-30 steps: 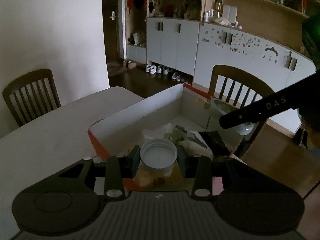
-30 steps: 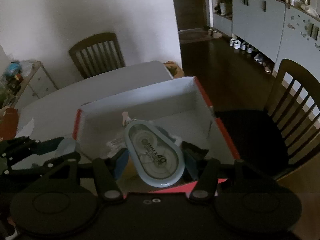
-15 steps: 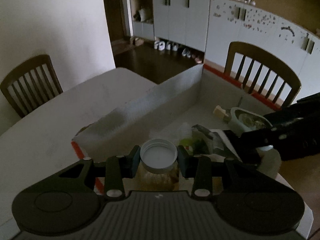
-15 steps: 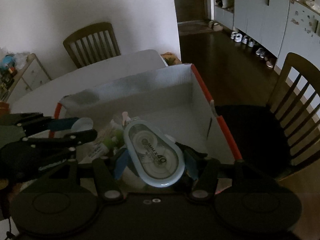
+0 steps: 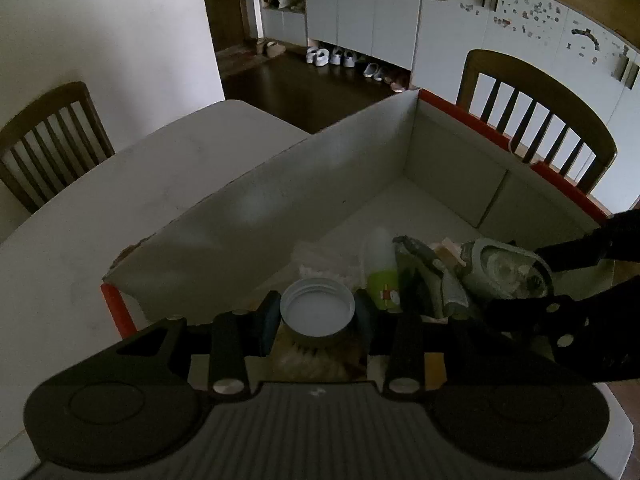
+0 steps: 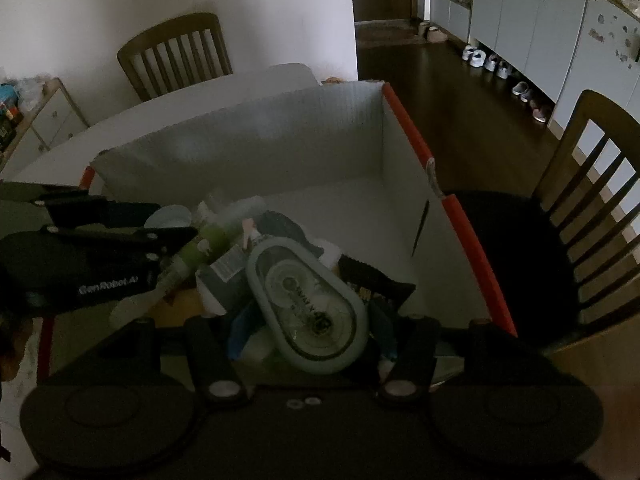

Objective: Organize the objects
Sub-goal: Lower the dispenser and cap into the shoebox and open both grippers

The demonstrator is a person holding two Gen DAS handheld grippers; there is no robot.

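My left gripper (image 5: 316, 314) is shut on a white-lidded jar (image 5: 318, 312) and holds it low inside the open cardboard box (image 5: 280, 200) near its front left corner. My right gripper (image 6: 312, 324) is shut on a pale blue correction-tape dispenser (image 6: 308, 304), held over the pile of items in the box (image 6: 280, 140). The dispenser also shows in the left wrist view (image 5: 508, 272). A green-and-white bottle (image 5: 382, 276) and a dark packet (image 6: 376, 284) lie in the box. The left gripper shows at the left of the right wrist view (image 6: 132, 236).
The box with red outer edges sits on a white table (image 5: 120, 200). Wooden chairs stand at the far left (image 5: 48, 136) and behind the box (image 5: 536, 120). White cabinets (image 5: 400, 4) and several shoes (image 5: 340, 58) line the far wall.
Both grippers have moved down into the box with their objects. The jar and the dispenser now sit lower, close to the pile of items.
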